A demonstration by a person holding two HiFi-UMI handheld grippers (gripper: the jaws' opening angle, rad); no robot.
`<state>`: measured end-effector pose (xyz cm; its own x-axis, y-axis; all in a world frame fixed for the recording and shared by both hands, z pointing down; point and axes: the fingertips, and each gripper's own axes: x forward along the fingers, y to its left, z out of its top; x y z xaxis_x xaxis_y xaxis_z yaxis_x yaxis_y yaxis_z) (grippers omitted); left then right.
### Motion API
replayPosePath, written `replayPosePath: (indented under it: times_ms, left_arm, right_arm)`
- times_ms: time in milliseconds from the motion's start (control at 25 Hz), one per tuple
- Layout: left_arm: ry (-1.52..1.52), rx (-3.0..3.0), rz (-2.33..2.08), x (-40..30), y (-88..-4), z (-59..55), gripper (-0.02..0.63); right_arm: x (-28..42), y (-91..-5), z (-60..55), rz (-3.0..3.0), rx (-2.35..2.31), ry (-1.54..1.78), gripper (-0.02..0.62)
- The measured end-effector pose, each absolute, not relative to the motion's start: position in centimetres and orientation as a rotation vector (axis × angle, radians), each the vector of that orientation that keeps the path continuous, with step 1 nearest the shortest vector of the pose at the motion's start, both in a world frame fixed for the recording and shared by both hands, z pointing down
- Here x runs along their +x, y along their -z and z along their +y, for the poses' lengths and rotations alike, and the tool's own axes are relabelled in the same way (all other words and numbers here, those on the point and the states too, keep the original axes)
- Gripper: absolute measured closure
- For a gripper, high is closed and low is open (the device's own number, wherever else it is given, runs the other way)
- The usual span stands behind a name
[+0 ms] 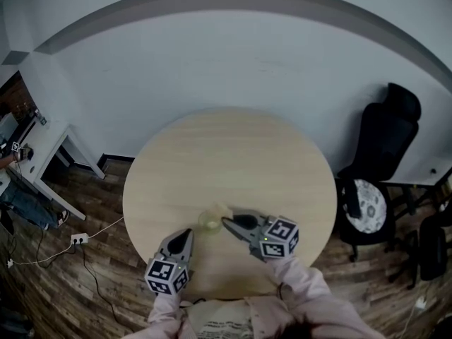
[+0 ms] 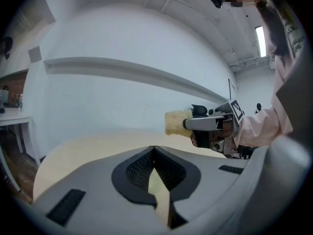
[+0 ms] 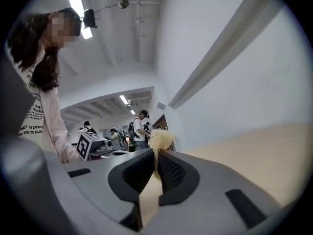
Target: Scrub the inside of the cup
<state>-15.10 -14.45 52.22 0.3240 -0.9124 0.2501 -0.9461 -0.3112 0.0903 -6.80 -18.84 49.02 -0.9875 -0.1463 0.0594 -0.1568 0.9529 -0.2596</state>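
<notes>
In the head view both grippers hover over the near part of a round, pale wooden table point(image 1: 233, 154). My right gripper point(image 1: 226, 221) is shut on a pale yellow sponge point(image 1: 211, 219), which sticks out to the left of its tips. In the right gripper view the sponge point(image 3: 159, 140) is pinched between the jaws of the right gripper point(image 3: 156, 154). In the left gripper view the sponge point(image 2: 176, 122) shows ahead and to the right, level in the air. My left gripper point(image 1: 189, 232) point(image 2: 154, 150) is shut, with nothing between its jaws. I cannot make out a cup in any view.
A black office chair point(image 1: 385, 143) and a seat with a patterned cushion point(image 1: 366, 205) stand right of the table. A white desk point(image 1: 42, 147) stands at the left. A power strip and cables point(image 1: 79, 239) lie on the wooden floor. Several people point(image 3: 139, 126) stand far behind.
</notes>
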Motion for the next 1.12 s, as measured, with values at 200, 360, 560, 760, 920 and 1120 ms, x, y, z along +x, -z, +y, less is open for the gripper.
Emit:
replayPosePath:
  times_ms: [200, 360, 560, 760, 920, 1120]
  left_arm:
    - [-0.216, 2.379, -1.705, -15.2, -51.3, -14.0, 0.615]
    - [-0.217, 2.389, -1.718, -15.4, -50.5, -13.8, 0.615]
    - [-0.172, 2.391, -1.720, -16.1, -49.7, -13.3, 0.615]
    - [-0.134, 2.385, -1.737, -16.5, -49.4, -13.1, 0.615]
    - [-0.125, 2.385, -1.759, -16.7, -49.2, -12.9, 0.615]
    - [-0.131, 2.386, -1.767, -16.8, -49.1, -12.7, 0.615]
  right_arm:
    - [-4.9, -47.7, -18.9, -3.127, 0.349, -0.346, 0.568]
    - [-3.7, -47.1, -19.0, -3.151, 0.430, -0.316, 0.568]
    - [-3.1, -46.4, -18.7, -3.173, 0.479, -0.283, 0.569]
    - [-2.3, -46.2, -18.6, -3.207, 0.509, -0.318, 0.569]
    - [-2.0, -46.4, -18.4, -3.220, 0.517, -0.338, 0.569]
    - [-2.4, -46.2, -18.2, -3.218, 0.503, -0.319, 0.569]
